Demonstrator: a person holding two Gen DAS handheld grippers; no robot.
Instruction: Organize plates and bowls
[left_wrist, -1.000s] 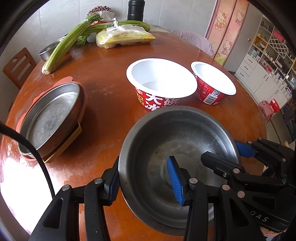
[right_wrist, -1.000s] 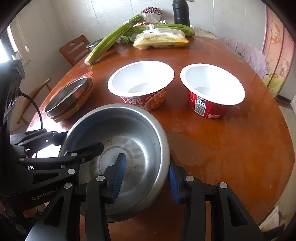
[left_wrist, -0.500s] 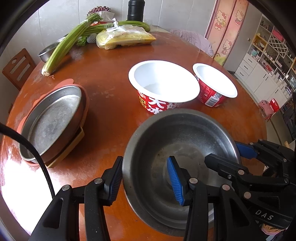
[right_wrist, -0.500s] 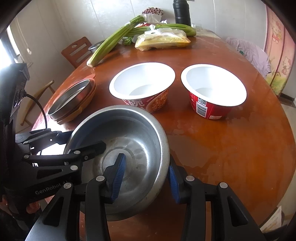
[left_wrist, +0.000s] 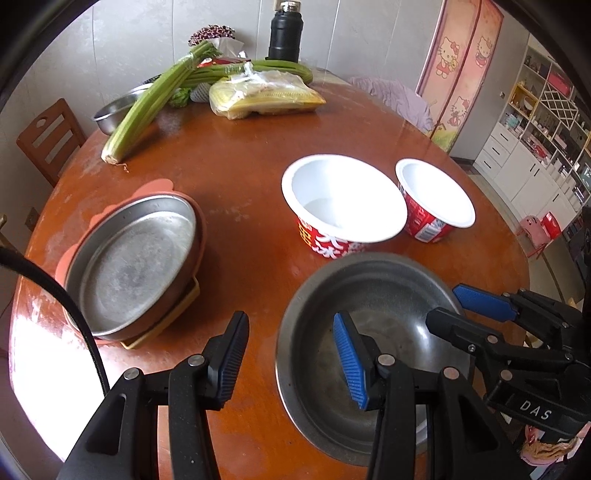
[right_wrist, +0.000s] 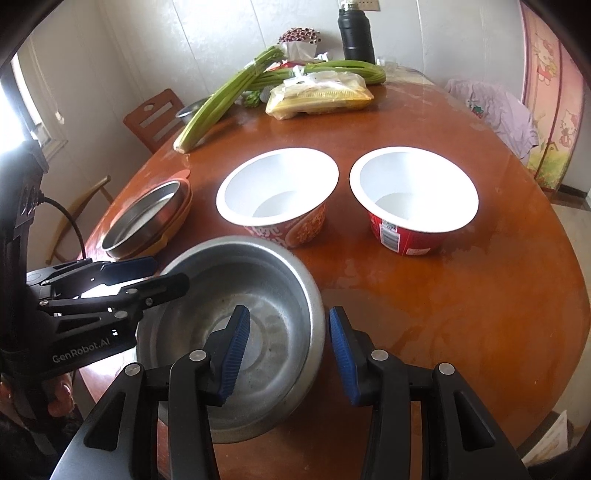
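A steel bowl sits near the front of the round wooden table. My left gripper straddles the bowl's left rim, jaws open. My right gripper straddles its right rim, jaws open, not pinching. Two white-lined red paper bowls stand behind it: a larger one and a smaller one. A steel plate lies stacked on pink and yellow plates at the left.
Celery stalks, a yellow plastic bag, a small steel bowl and a black flask sit at the table's far side. A wooden chair stands at the left. A cable crosses the left view.
The steel bowl has come down and toward the table's front, and sits lower in both views. My left gripper's jaws have opened wider, so its left finger stands off the rim.
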